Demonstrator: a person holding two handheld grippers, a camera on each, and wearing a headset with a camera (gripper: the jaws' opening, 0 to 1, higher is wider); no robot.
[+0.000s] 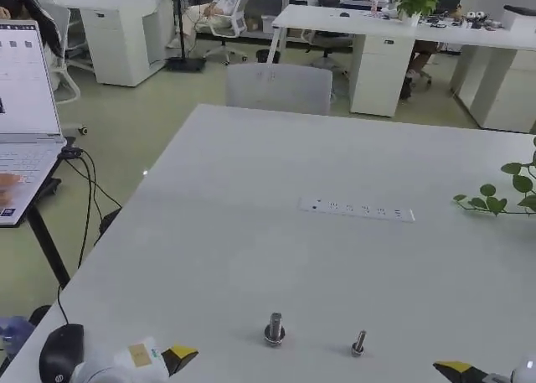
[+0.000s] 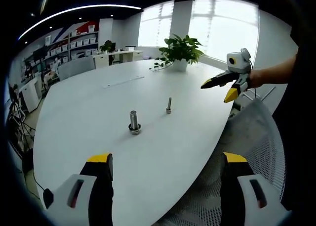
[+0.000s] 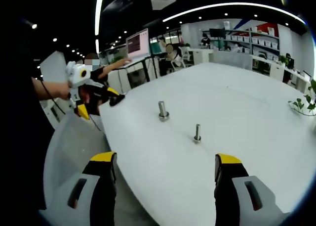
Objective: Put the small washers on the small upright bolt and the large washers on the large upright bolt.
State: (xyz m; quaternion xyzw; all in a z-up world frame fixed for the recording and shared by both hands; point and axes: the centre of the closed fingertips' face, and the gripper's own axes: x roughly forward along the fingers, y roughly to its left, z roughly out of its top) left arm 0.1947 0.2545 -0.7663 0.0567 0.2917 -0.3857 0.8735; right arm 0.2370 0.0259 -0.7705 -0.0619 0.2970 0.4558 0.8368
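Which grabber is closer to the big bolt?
Left. The left gripper hangs just left of the large bolt. The right gripper is farther off on the other side, past the small bolt.

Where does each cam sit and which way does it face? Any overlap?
Head view: headset, facing forward and down at the table, large bolt, small bolt; left gripper, right gripper tips at bottom.
Left gripper view: at the table's edge, facing across it; own open jaws below, right gripper and forearm at right.
Right gripper view: likewise; own open jaws below, left gripper and forearm at left.
Shared by all: both bolts.
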